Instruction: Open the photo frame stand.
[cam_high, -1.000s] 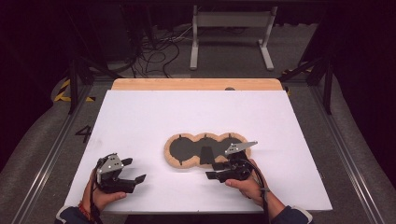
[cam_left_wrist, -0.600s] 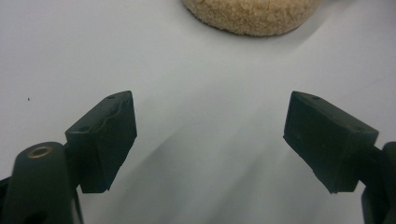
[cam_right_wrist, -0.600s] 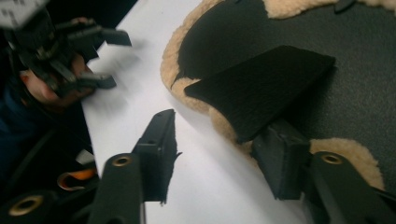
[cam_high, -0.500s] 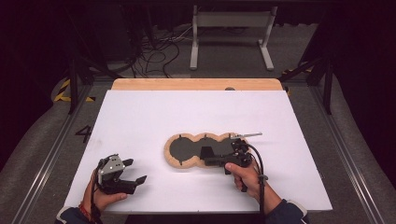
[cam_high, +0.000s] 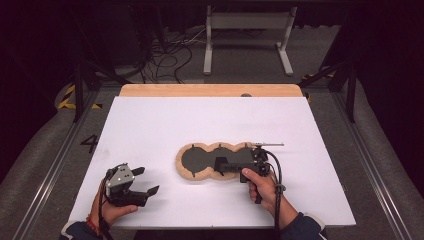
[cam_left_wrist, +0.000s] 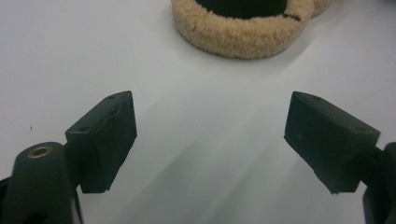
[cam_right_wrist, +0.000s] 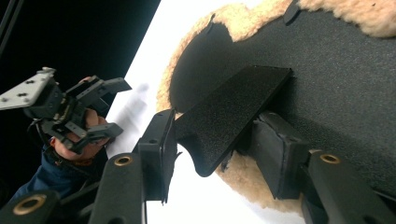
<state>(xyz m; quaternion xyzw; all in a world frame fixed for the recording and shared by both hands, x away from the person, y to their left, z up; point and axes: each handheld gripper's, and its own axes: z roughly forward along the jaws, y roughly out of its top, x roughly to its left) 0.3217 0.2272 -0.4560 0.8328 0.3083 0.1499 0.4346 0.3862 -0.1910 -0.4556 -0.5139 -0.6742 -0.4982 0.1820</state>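
Black flap (cam_right_wrist: 229, 116) pinched by sideways right tool (cam_right_wrist: 212, 154).

tan fleece pad (cam_high: 186, 168), black lining, white table (cam_high: 150, 125)

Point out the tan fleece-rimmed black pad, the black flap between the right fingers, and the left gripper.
tan fleece-rimmed black pad (cam_high: 195, 161): high view, left lobe's black surface.
black flap (cam_right_wrist: 229, 112): right gripper view, its middle.
left gripper (cam_high: 145, 181): high view, midway between fingertips.
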